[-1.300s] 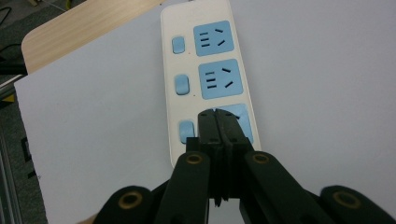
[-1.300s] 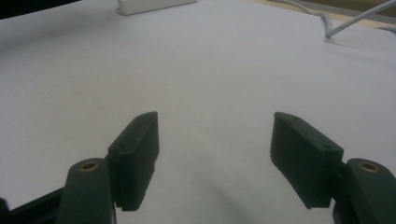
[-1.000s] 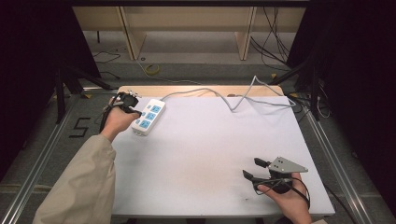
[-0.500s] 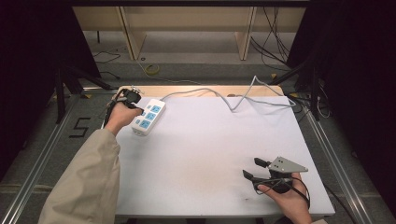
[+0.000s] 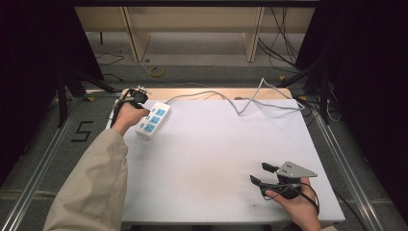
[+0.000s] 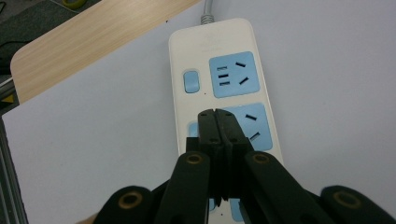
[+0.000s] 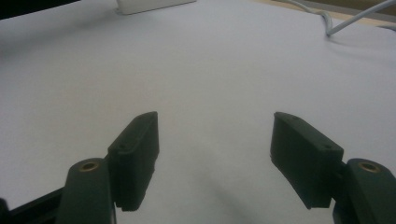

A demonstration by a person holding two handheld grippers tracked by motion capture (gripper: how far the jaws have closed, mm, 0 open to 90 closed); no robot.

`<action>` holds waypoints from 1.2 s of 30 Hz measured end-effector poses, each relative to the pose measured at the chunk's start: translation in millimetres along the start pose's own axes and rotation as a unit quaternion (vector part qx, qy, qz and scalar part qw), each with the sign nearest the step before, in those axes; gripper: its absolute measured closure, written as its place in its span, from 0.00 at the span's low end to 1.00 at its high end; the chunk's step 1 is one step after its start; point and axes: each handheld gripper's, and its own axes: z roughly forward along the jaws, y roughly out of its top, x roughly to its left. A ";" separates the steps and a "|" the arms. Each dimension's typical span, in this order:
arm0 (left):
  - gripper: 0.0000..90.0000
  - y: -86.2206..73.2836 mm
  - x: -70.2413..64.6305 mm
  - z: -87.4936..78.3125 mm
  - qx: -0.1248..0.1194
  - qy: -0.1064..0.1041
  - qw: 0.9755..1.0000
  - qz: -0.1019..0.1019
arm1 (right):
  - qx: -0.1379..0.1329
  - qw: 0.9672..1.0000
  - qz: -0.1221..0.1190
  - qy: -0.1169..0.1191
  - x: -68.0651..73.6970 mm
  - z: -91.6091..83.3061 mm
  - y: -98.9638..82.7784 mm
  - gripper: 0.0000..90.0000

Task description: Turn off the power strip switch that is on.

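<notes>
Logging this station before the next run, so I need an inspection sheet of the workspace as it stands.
Surface: white table top, wood strip along far edge.
Job's things: white power strip, blue sockets, far left.
Clutter: nothing seen.
Grippers: left gripper jaws together over the strip; right gripper jaws apart, empty, near right.
Cables: grey strip cord snaking along far edge.
Surroundings: floor cables, wooden frame legs, dark drapes.

Power strip (image 5: 152, 120) and cord (image 5: 250, 98) obstruct far edge.
</notes>
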 end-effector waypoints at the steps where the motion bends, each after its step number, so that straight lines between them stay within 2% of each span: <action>1: 1.00 0.2 -0.5 1.0 -0.002 0.000 1.000 -0.002 | 0.000 1.000 0.000 0.000 0.1 0.1 0.0 0.37; 9: 1.00 4.6 -1.2 9.1 -0.009 0.003 1.000 0.001 | 0.002 1.000 -0.004 0.002 1.4 0.8 0.6 0.37; 17: 1.00 5.0 1.2 20.3 -0.008 0.008 1.000 -0.006 | 0.002 1.000 -0.004 0.002 1.6 0.9 0.6 0.37; 19: 1.00 6.1 2.5 21.2 -0.006 0.011 1.000 -0.003 | 0.002 1.000 -0.004 0.002 1.6 1.0 0.7 0.37; 24: 1.00 12.9 3.4 21.8 -0.021 0.015 1.000 -0.003 | 0.003 1.000 -0.003 0.003 1.8 1.3 0.7 0.37; 36: 1.00 15.1 4.5 33.7 -0.027 0.022 0.999 -0.006 | 0.001 1.000 -0.007 0.004 1.4 1.3 0.8 0.37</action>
